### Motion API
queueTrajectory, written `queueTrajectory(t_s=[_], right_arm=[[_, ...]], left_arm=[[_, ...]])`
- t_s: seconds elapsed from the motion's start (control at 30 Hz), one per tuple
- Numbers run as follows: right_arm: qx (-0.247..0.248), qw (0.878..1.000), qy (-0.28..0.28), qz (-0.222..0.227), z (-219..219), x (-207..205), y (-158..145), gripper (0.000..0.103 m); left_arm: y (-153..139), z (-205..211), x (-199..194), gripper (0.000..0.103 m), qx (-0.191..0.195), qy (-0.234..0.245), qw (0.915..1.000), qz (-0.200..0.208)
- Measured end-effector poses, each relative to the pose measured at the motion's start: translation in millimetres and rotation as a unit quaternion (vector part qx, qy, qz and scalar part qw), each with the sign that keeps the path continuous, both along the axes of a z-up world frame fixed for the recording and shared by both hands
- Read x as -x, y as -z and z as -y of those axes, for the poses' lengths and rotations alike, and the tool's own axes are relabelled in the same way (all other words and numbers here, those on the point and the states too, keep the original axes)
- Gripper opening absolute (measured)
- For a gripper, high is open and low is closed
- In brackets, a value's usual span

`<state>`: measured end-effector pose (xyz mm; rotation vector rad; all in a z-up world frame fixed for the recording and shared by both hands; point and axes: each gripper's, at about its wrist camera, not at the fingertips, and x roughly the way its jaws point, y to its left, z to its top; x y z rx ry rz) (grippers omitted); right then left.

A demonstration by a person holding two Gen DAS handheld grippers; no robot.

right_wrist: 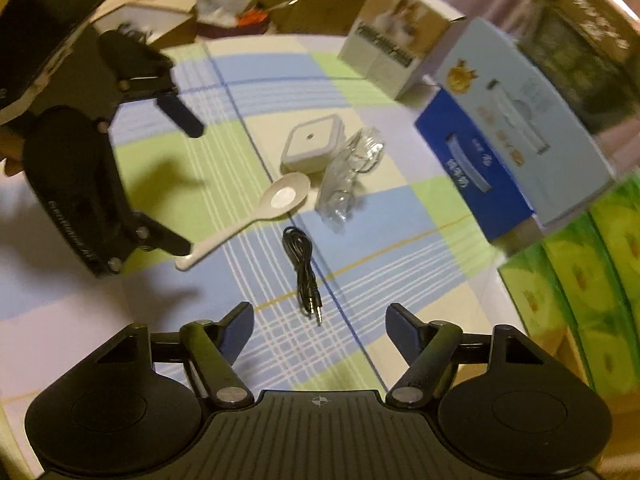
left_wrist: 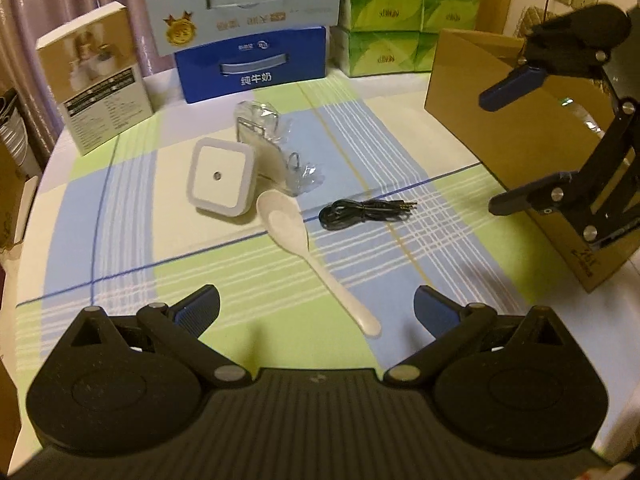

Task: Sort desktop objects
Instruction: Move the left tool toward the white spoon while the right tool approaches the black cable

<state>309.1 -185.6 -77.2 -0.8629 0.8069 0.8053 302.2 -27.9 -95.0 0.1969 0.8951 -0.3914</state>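
On the checked tablecloth lie a white spoon (left_wrist: 304,248), a coiled black audio cable (left_wrist: 362,210), a white square night light (left_wrist: 220,176) and a clear plastic packet (left_wrist: 276,148). My left gripper (left_wrist: 316,308) is open and empty, with the spoon's handle end between its fingers. My right gripper (right_wrist: 320,320) is open and empty, just behind the cable's plugs (right_wrist: 314,304). The right wrist view also shows the spoon (right_wrist: 276,204), night light (right_wrist: 308,146), packet (right_wrist: 348,176) and the left gripper (right_wrist: 184,188). The right gripper (left_wrist: 504,152) shows at the right of the left wrist view.
A brown cardboard box (left_wrist: 500,120) stands at the right, beside the right gripper. Along the far edge stand a white product box (left_wrist: 96,76), blue and pale milk cartons (left_wrist: 252,64) and stacked green tissue packs (left_wrist: 400,16). The table edge curves at the left.
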Motion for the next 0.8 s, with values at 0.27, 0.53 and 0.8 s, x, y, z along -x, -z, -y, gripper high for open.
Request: queueTrajectory(t_s=[0.27, 0.53, 0.8], right_arm=[[0.039, 0.996, -0.068, -0.032, -13.0, -18.8, 24.6, 0.064], [0.068, 0.990, -0.112, -0.044, -25.4, -32.4, 43.6, 0.062], [0.080, 0.987, -0.128, -0.057, -36.4, -40.1, 55.8, 0.060]], left_arm=[[29.0, 18.2, -31.6, 0.089, -0.021, 0.027, 0.9991, -0.024], [45.7, 27.9, -48.4, 0.072, -0.054, 0.061, 0.9960, -0.038], [45.6, 21.5, -58.1, 0.054, -0.066, 0.093, 0.9917, -0.061]])
